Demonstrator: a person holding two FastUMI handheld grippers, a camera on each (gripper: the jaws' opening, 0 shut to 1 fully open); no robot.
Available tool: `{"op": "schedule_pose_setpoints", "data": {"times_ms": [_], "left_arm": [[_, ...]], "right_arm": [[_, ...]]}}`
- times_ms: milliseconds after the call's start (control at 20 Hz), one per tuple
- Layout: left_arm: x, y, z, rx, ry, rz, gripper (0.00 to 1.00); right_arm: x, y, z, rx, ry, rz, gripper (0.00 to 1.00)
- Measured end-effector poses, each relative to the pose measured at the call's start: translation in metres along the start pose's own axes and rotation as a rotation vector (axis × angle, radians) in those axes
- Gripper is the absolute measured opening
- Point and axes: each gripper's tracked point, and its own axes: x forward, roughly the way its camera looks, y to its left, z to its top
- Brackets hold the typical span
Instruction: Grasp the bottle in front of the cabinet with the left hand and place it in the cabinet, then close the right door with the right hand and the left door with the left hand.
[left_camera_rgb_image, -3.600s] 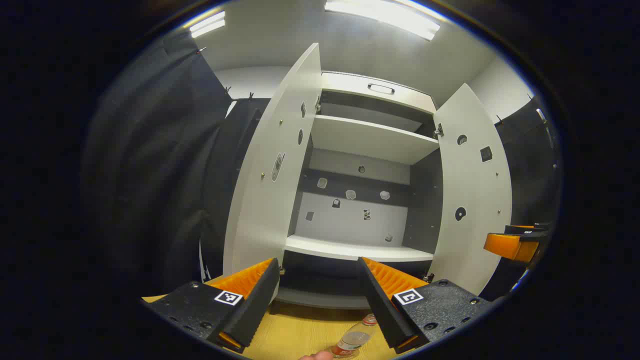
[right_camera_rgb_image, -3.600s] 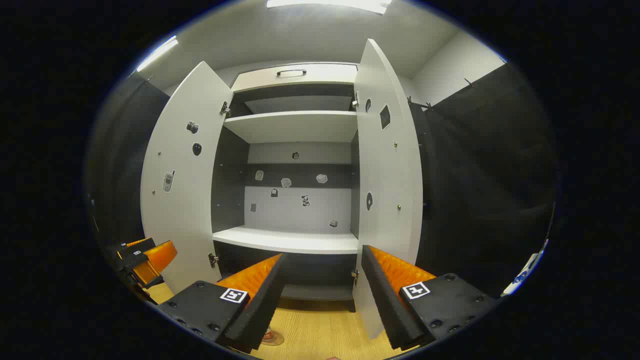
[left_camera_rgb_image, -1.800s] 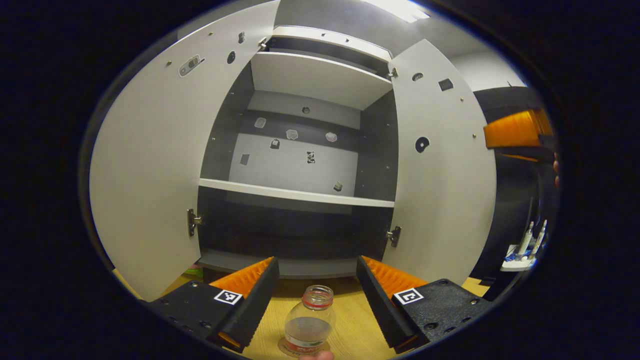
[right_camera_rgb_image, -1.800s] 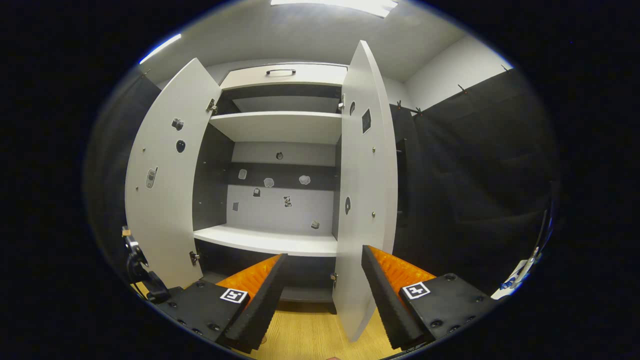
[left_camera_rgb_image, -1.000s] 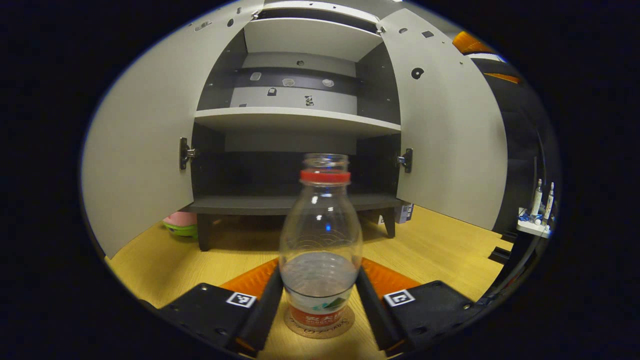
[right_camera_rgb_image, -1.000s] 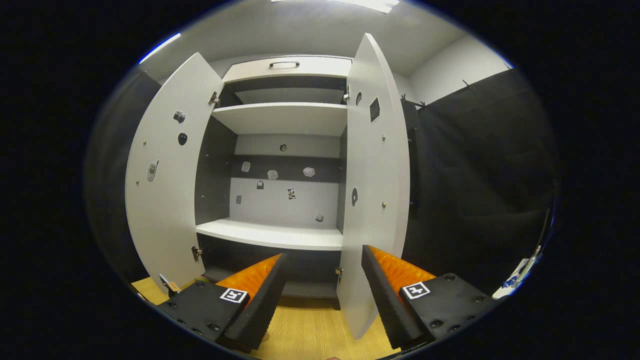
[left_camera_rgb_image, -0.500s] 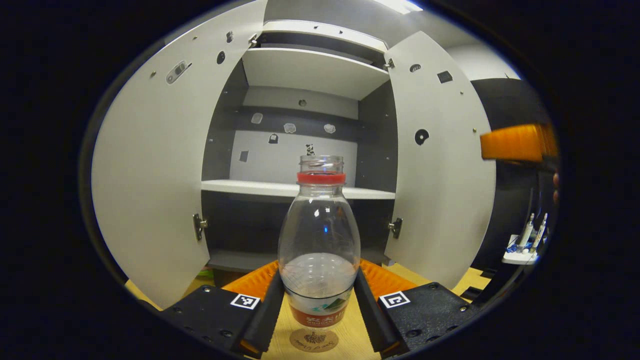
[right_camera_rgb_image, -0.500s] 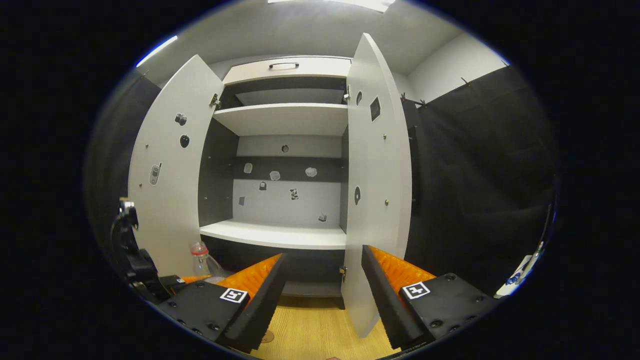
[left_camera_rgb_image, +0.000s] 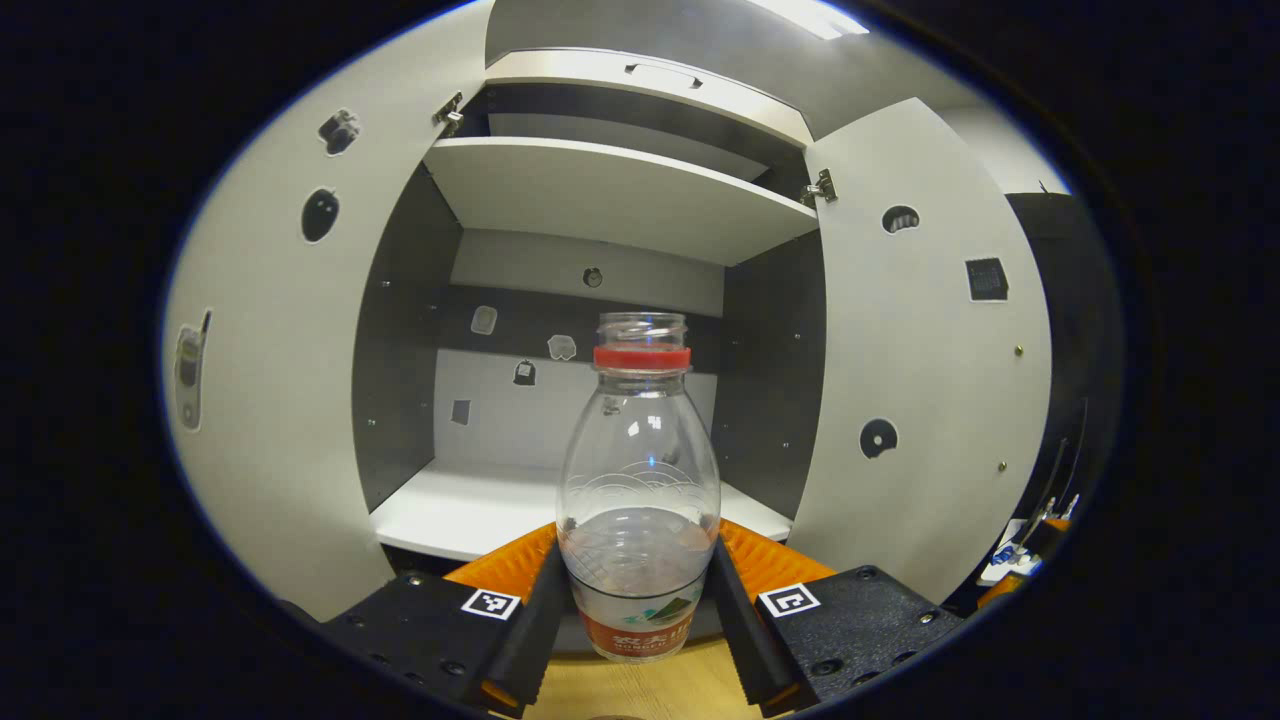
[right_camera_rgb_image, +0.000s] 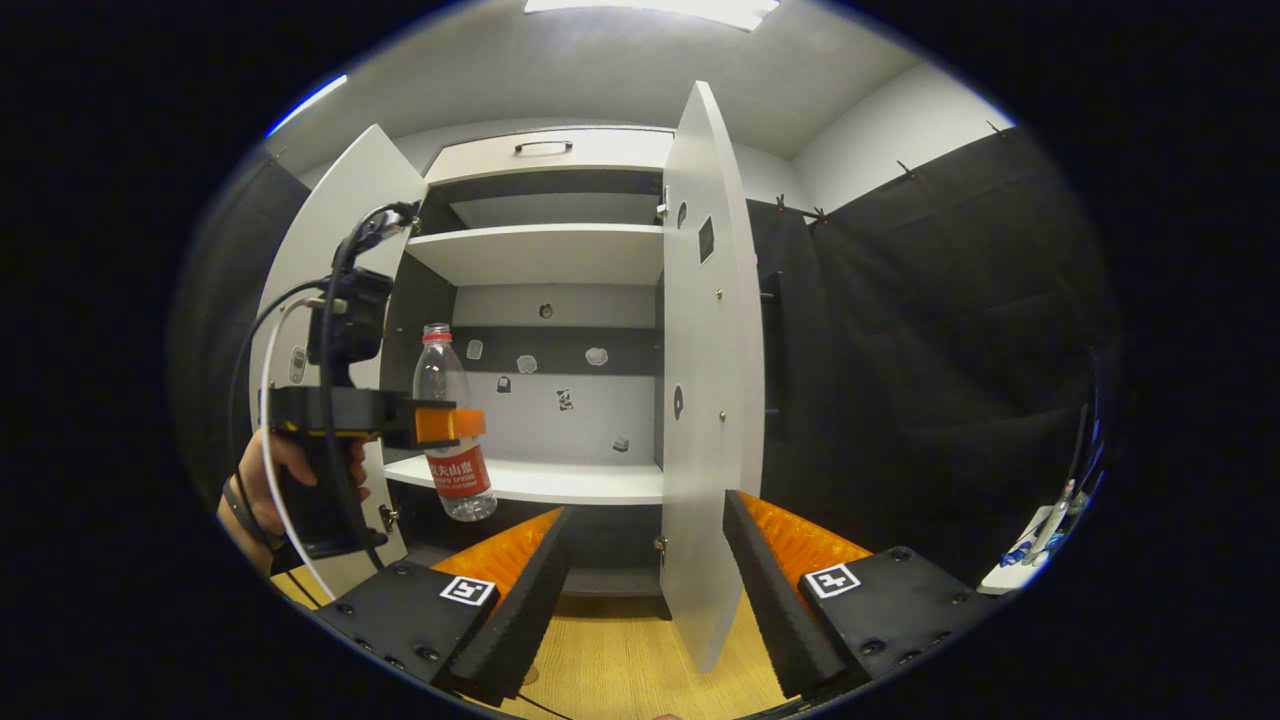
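The bottle (left_camera_rgb_image: 640, 470) carries a red label (left_camera_rgb_image: 640, 632) near its base with white characters; they are too small and curved to make out in the left gripper view. The left gripper (left_camera_rgb_image: 637, 545) bears two square black-and-white code markers (left_camera_rgb_image: 489, 604), one on each finger, and the right gripper (right_camera_rgb_image: 647, 510) bears the same kind (right_camera_rgb_image: 832, 580). The stickers (left_camera_rgb_image: 878, 438) on the doors (left_camera_rgb_image: 930, 400) are pictures without words. No numbers or signs can be read.
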Motion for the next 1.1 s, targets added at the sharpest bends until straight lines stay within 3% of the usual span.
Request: {"op": "schedule_pose_setpoints", "data": {"times_ms": [250, 450, 650, 1100], "left_arm": [[0.096, 0.009, 0.036, 0.043, 0.071, 0.019, 0.72], [0.151, 0.019, 0.027, 0.107, 0.156, 0.04, 0.73], [0.178, 0.011, 0.001, 0.082, 0.207, 0.013, 0.73], [0.192, 0.026, -0.036, 0.03, 0.227, 0.08, 0.74]], "right_arm": [[-0.017, -0.037, 0.007, -0.008, -0.019, -0.092, 0.96], [-0.028, -0.073, 0.005, 0.009, -0.013, -0.184, 0.96], [-0.035, -0.103, 0.007, 0.025, -0.021, -0.257, 0.96], [-0.043, -0.133, 0.002, 0.02, -0.014, -0.338, 0.96]]}}
